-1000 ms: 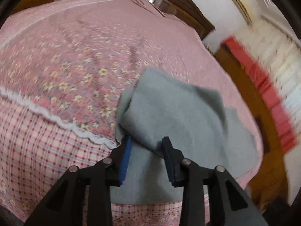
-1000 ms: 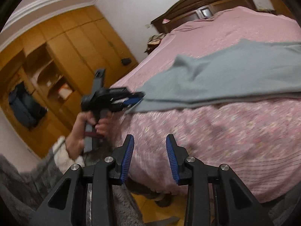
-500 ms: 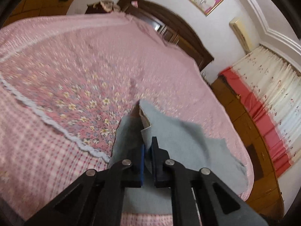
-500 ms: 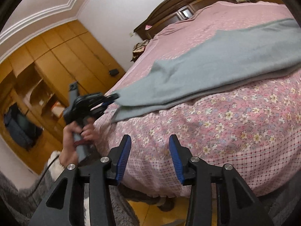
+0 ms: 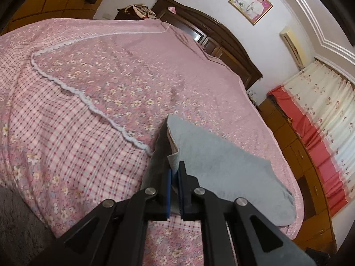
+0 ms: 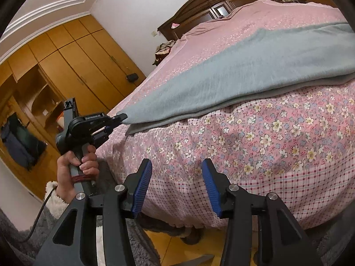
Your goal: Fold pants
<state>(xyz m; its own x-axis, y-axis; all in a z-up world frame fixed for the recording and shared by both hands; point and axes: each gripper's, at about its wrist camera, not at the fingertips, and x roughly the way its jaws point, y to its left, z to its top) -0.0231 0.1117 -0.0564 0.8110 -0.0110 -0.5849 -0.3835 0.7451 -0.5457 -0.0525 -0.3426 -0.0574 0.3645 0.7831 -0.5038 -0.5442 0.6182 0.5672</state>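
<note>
The grey-blue, soft fleece pants point(image 6: 255, 66) lie spread across the near part of the pink floral-and-check bedspread point(image 5: 88, 110), running from the bed's corner towards the right edge of the right wrist view. One end is lifted off the cover, pinched in the left gripper point(image 5: 174, 177), whose blue-padded jaws are pressed together on the fabric's edge; the right wrist view shows the same hold, with the cloth drawn to a point at the left gripper's tip and a hand point(image 6: 75, 164) around its handle. The right gripper point(image 6: 177, 175) has nothing between its fingers — its jaws are opening and stand about halfway apart, over the side of the bed, well short of the garment.

The cloth looks light, thick and limp. It sags between the held end and the bed rather than keeping any shape, and two layers show along its near edge, so a pinch that catches only the upper one would probably peel them apart. The napped surface should grip the pads well. A second hold on the near edge further along would likely keep the lifted part level, taking both layers together — at a hem rather than mid-panel, where the fabric would bunch.
</note>
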